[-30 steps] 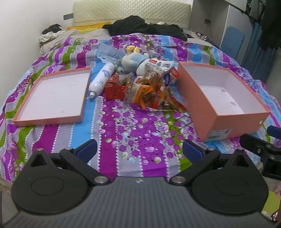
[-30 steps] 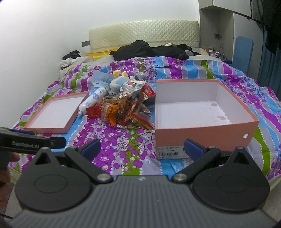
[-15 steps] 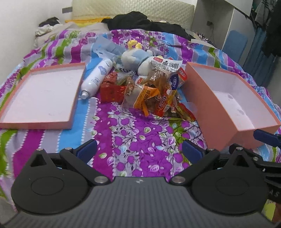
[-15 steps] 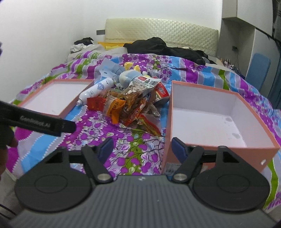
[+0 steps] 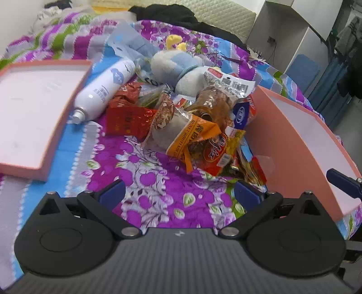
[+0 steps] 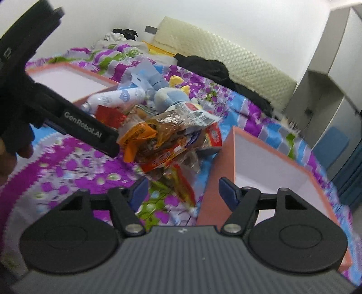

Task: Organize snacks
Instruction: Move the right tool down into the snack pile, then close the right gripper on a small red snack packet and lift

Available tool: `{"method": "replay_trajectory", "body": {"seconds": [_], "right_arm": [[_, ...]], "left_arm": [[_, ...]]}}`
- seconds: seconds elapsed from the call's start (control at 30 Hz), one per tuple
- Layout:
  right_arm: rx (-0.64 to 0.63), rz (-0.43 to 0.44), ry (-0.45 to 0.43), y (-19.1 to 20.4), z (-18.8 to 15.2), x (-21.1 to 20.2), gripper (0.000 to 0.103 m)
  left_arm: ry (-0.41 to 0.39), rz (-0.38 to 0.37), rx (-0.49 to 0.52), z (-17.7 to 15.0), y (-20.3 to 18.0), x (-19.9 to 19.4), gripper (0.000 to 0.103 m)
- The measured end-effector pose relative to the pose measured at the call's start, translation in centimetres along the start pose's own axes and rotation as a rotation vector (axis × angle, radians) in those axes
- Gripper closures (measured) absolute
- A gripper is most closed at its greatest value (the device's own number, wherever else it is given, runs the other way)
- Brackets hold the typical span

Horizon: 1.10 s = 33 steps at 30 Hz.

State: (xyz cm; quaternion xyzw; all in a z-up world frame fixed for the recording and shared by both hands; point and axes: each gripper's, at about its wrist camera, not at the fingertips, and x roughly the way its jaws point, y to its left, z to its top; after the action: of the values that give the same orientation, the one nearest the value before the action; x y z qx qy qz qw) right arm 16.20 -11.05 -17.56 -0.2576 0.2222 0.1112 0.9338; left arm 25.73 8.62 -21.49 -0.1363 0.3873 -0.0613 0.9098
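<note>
A pile of snack packets (image 5: pixel 196 135) lies on the flowered bedspread, with an orange packet (image 5: pixel 192 133) in front and a red foil one (image 5: pixel 126 119) to its left. My left gripper (image 5: pixel 179 194) hovers just short of the pile, open, with only bedspread between its fingers. A deep pink box (image 5: pixel 301 135) stands right of the pile and a shallow pink lid (image 5: pixel 29 101) lies to the left. In the right wrist view, my right gripper (image 6: pixel 184 188) is tilted and its jaws are closing, gripping nothing; the snack pile (image 6: pixel 163 140) and the box (image 6: pixel 260 162) lie ahead.
A white spray bottle (image 5: pixel 104 88) and a blue-and-white plush toy (image 5: pixel 181 67) lie among the snacks. Dark clothes (image 5: pixel 181 13) lie by the headboard. The left gripper's black arm (image 6: pixel 86 131) crosses the right wrist view at left. A white cabinet (image 5: pixel 282 34) stands at right.
Both grippers have moved forward and down toward the snack pile, which now looks larger. The right gripper has rolled, tilting its view, and its fingers have come closer together.
</note>
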Motion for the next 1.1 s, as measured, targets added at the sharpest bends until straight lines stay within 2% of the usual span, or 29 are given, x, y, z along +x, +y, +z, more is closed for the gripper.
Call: {"method": "replay_trajectory", "body": {"seconds": [0.13, 0.23, 0.37, 0.53, 0.63, 0.7, 0.77, 0.83, 0.87, 0.93, 1.07, 1.1], "right_arm": [[-0.041, 0.013, 0.02, 0.7, 0.8, 3.0, 0.033], [-0.092, -0.049, 0.041, 1.6, 1.0, 5.9, 0.033], [-0.139, -0.066, 0.094, 2.3, 1.0, 9.0, 0.033], [-0.188, -0.071, 0.144, 3.1, 0.8, 11.7, 0.034], [-0.201, -0.073, 0.172, 3.7, 0.4, 13.0, 0.049], [-0.207, -0.07, 0.182, 4.2, 0.2, 13.3, 0.049], [-0.215, -0.082, 0.189, 4.6, 0.1, 13.8, 0.048], [-0.211, -0.1, 0.19, 4.9, 0.0, 14.2, 0.048], [-0.213, -0.106, 0.195, 5.1, 0.0, 14.4, 0.049], [-0.206, -0.105, 0.191, 5.4, 0.0, 14.3, 0.057], [-0.194, -0.093, 0.183, 5.9, 0.2, 13.5, 0.077], [-0.184, -0.093, 0.182, 6.0, 0.2, 13.1, 0.078]], "left_arm": [[-0.002, -0.022, -0.025, 1.0, 0.9, 2.7, 0.0], [-0.016, -0.017, -0.019, 1.8, 1.0, 4.5, 0.0], [-0.041, 0.051, 0.091, 2.9, 0.5, 6.5, 0.0], [-0.056, 0.06, 0.243, 3.5, 0.1, 8.8, 0.0], [-0.068, 0.063, 0.306, 3.6, -0.3, 9.9, 0.0], [-0.073, 0.051, 0.329, 3.7, -0.5, 10.6, 0.0], [-0.079, 0.037, 0.342, 3.7, -0.8, 11.1, 0.005], [-0.076, 0.027, 0.356, 3.7, -0.8, 11.6, 0.021], [-0.074, 0.031, 0.358, 3.6, -0.9, 11.6, 0.024], [-0.071, 0.027, 0.357, 3.6, -0.9, 11.6, 0.032], [-0.078, 0.02, 0.358, 3.6, -0.8, 10.9, 0.037], [-0.079, 0.018, 0.357, 3.6, -0.8, 10.6, 0.037]]}}
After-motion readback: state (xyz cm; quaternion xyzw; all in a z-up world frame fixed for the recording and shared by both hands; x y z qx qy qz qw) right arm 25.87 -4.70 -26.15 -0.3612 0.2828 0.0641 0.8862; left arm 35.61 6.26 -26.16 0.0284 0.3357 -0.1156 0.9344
